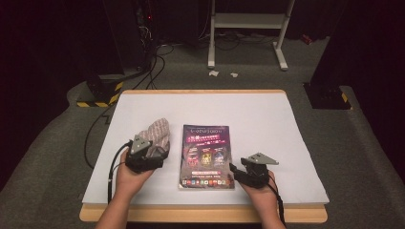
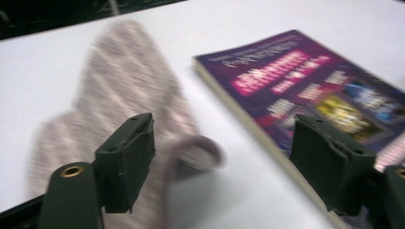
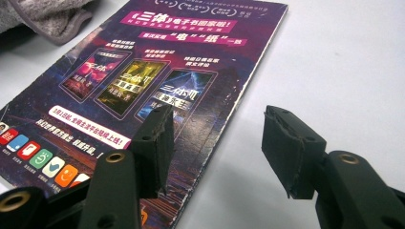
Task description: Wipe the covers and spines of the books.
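just ahead of the released left hand-held gripper [image 2: 222, 162] lies the cloth [image 2: 129, 100], beside the book [image 2: 305, 90].

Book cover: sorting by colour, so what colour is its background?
Dark purple paperback book, clearest in the right gripper view.

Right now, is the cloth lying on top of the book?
No, the cloth lies on the white table to the left of the book, with a strip of table between them.
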`<state>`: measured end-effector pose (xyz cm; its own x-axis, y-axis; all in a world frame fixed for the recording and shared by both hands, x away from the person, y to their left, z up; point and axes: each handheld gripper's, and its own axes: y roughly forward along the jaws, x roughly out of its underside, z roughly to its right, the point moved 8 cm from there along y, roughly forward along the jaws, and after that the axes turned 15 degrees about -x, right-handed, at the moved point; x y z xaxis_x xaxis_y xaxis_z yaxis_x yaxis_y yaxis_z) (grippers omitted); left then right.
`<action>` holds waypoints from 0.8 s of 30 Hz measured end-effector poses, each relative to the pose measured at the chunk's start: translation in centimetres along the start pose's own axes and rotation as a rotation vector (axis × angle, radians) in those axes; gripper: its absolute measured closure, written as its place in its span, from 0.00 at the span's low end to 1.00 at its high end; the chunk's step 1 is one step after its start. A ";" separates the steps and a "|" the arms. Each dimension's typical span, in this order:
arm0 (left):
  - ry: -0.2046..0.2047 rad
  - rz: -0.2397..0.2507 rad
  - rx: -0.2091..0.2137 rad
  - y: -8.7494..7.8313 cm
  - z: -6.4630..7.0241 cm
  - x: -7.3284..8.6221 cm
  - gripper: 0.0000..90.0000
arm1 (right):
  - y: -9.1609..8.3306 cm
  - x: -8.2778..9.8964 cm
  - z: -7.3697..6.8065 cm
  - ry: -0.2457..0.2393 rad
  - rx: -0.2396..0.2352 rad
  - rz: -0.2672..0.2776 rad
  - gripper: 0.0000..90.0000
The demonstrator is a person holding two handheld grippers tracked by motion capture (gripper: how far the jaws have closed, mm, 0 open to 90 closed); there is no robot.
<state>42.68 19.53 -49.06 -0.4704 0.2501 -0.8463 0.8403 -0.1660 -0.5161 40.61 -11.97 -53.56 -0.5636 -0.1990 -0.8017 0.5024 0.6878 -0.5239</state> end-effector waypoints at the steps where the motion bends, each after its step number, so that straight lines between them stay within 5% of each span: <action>1: 0.025 -0.031 -0.022 1.1 -1.0 -0.5 0.24 | 0.1 0.0 0.0 0.002 -0.003 -0.001 0.50; 8: 0.043 -0.160 -0.057 5.4 -2.5 -0.9 0.20 | 0.4 0.3 -0.2 -0.003 -0.019 -0.015 0.50; 10: 0.085 -0.264 -0.077 7.4 -2.4 0.3 0.20 | 0.4 0.3 -0.2 0.001 -0.017 -0.018 0.50; 13: 0.117 -0.325 -0.088 8.3 -2.3 1.5 0.22 | 0.3 0.4 0.0 0.004 -0.014 -0.020 0.50; 24: 0.143 -0.283 -0.120 7.5 -3.1 2.5 0.69 | 0.4 0.8 0.0 0.007 -0.010 -0.025 0.50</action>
<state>48.63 21.92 -54.60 -0.6538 0.4032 -0.6403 0.7116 0.0400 -0.7015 40.36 -11.88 -54.44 -0.5805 -0.2117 -0.7863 0.4814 0.6896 -0.5411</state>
